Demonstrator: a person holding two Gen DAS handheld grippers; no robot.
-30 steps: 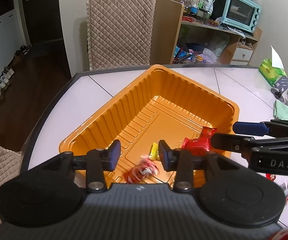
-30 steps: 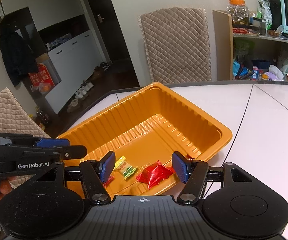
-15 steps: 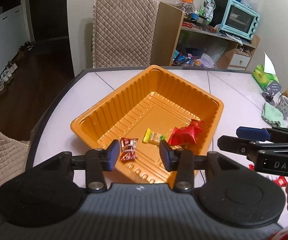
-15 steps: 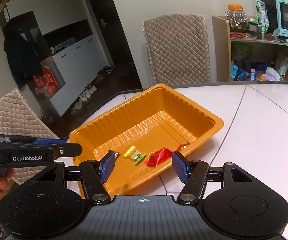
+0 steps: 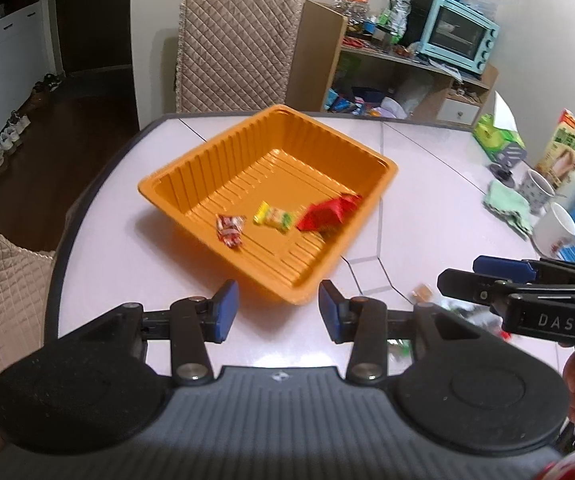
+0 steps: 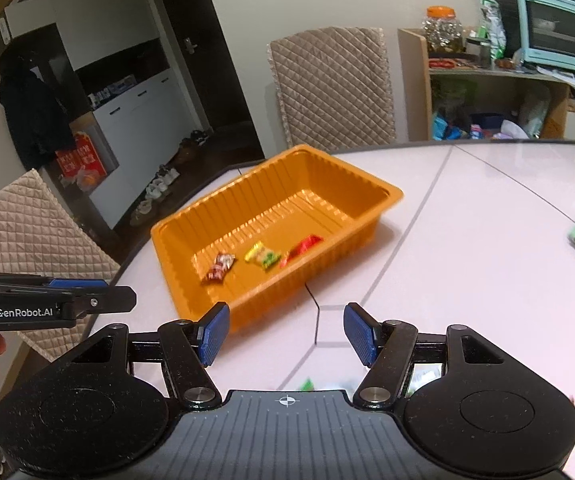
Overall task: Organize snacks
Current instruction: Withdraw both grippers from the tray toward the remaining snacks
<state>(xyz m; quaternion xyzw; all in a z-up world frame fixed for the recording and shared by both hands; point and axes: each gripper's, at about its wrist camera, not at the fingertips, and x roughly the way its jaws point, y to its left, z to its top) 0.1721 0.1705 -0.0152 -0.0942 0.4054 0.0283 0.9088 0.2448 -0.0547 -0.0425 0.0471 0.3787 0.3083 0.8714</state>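
Observation:
An orange plastic tray [image 5: 191,164] [image 6: 387,194] sits on the white table. Inside it lie a red-and-white candy [image 5: 229,230] [image 6: 217,267], a yellow-green candy [image 5: 275,217] [image 6: 262,255] and a red packet [image 5: 327,211] [image 6: 301,249]. My left gripper [image 5: 278,312] is open and empty, held back from the tray's near corner. My right gripper [image 6: 285,334] is open and empty, near the tray's right front side. More loose snacks [image 5: 423,293] lie on the table under the right gripper, partly hidden.
Two mugs [image 5: 553,230], a green cloth [image 5: 507,208], a green tissue pack [image 5: 495,138] and a carton [image 5: 571,148] stand at the table's right. Quilted chairs [image 5: 235,44] stand behind and left. A shelf with a blue oven [image 5: 457,38] is at the back.
Both grippers have pulled back and up from the tray. The red-and-white candy dropped from the left gripper's reach into the tray; three snacks now lie inside.

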